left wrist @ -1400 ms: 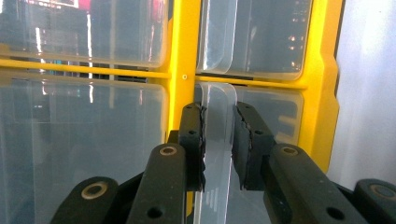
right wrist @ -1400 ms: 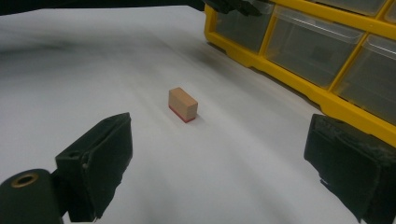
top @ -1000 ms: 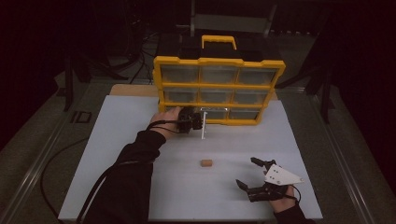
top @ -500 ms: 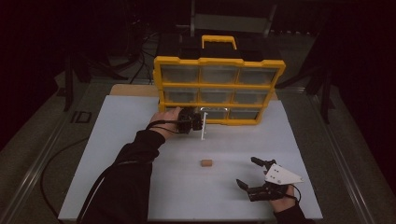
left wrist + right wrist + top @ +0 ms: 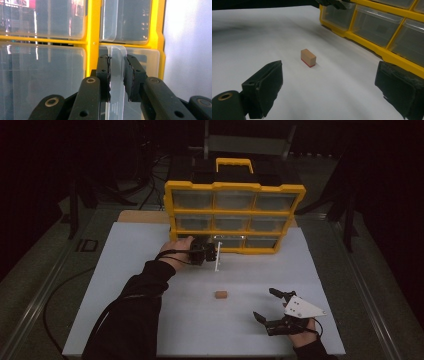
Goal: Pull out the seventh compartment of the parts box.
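A yellow organizer [image 5: 235, 186] with clear drawers stands at the back of the white table [image 5: 125, 270]. My left gripper [image 5: 212, 253] is at its bottom row, shut on the clear handle tab [image 5: 117, 75] of a drawer. That drawer's clear front [image 5: 217, 262] stands out a little from the frame. A small tan block with a red base [image 5: 220, 294] lies alone mid-table. My right gripper [image 5: 264, 303] rests near the front right, open, its jaws wide apart and pointing at the block [image 5: 308, 57] from a short way off.
The organizer's yellow frame [image 5: 372, 46] runs along the right side of the right gripper view. A black carry handle top sits on the organizer. Cables trail off the table's left side. Bare table surrounds the block.
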A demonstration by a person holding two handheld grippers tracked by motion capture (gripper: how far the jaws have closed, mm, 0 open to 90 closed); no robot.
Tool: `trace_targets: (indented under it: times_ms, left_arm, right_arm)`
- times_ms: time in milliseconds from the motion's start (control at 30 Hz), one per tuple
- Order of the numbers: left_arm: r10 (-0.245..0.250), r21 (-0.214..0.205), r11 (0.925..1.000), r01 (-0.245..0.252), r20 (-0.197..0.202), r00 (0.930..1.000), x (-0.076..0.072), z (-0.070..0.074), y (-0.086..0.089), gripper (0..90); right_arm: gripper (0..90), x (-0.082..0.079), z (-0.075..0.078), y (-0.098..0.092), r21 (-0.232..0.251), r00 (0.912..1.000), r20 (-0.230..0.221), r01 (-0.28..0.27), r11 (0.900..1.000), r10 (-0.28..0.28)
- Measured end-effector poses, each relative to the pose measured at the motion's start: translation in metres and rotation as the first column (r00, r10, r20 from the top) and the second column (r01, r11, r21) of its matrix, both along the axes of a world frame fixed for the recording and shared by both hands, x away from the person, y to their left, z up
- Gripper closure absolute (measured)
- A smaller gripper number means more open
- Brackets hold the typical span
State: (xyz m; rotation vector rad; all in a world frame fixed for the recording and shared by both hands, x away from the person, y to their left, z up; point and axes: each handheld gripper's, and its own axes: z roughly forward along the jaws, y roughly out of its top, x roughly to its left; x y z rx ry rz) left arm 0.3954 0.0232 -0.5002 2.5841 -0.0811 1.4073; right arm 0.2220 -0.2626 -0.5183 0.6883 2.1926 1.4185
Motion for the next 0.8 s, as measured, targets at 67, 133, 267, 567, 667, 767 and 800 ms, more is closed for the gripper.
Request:
trace_targets:
  times_ms: [67, 133, 267, 567, 667, 767, 800]
  left_arm:
    - [-0.001, -0.004, 1.0, 0.001, -0.002, 1.0, -0.002, 0.001, 0.0, 75.8]
    - [0.002, 0.018, 0.9998, -0.002, -0.001, 1.0, -0.005, 0.002, -0.001, 75.8]
    - [0.004, 0.026, 0.9997, -0.004, 0.0, 1.0, -0.01, 0.001, -0.002, 75.8]
    - [0.008, 0.026, 0.9996, -0.008, -0.009, 0.9999, -0.022, 0.004, -0.002, 75.7]
    - [0.005, 0.019, 0.9998, -0.005, -0.016, 0.9999, -0.026, 0.004, -0.002, 75.7]
    - [0.003, 0.014, 0.9999, -0.002, -0.021, 0.9998, -0.031, 0.006, -0.002, 75.7]
    - [0.001, 0.015, 0.9999, -0.001, -0.023, 0.9997, -0.033, 0.006, -0.002, 75.7]
  right_arm:
    - [8.2, 0.0, 0.0, 0.0, 0.0, 1.0, 0.003, -0.001, 1.0, 0.001]
    - [8.2, 0.0, 0.0, 0.0, -0.003, 1.0, 0.007, 0.001, 1.0, -0.001]
    - [8.2, 0.0, 0.0, 0.0, -0.003, 1.0, 0.009, 0.0, 1.0, 0.0]
    - [8.2, 0.0, 0.001, 0.001, -0.007, 0.9999, 0.012, -0.001, 1.0, 0.001]
    - [8.2, 0.0, 0.001, 0.001, -0.007, 0.9999, 0.012, -0.004, 1.0, 0.005]
    - [8.2, 0.001, 0.0, 0.001, -0.007, 0.9999, 0.011, -0.008, 0.9999, 0.008]
    - [8.2, 0.0, 0.0, 0.002, -0.004, 0.9999, 0.008, -0.006, 1.0, 0.006]
